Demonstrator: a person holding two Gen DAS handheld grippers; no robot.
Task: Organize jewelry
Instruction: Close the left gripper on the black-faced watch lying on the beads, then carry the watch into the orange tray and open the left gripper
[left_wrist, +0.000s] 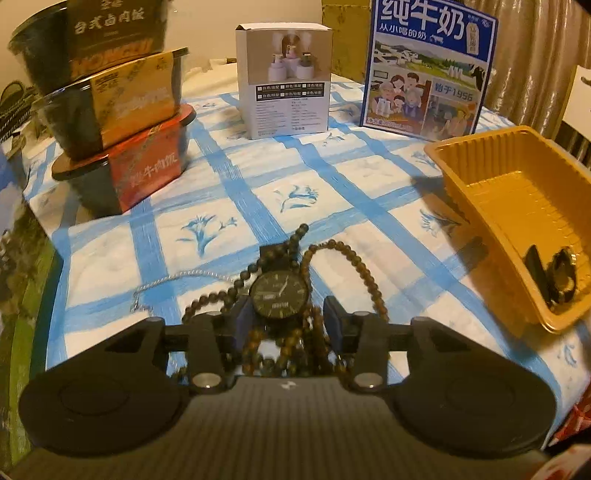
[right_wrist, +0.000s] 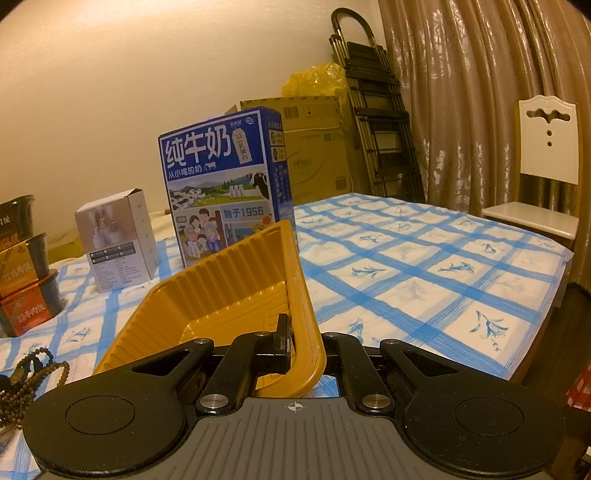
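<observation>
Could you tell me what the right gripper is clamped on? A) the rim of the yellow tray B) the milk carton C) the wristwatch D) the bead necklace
A: the right gripper has its jaws shut on the yellow tray rim, tilting it.

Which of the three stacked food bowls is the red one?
The bottom bowl is red. The middle bowl wears a yellow sleeve, and the top bowl a dark brown one with pale writing.
</observation>
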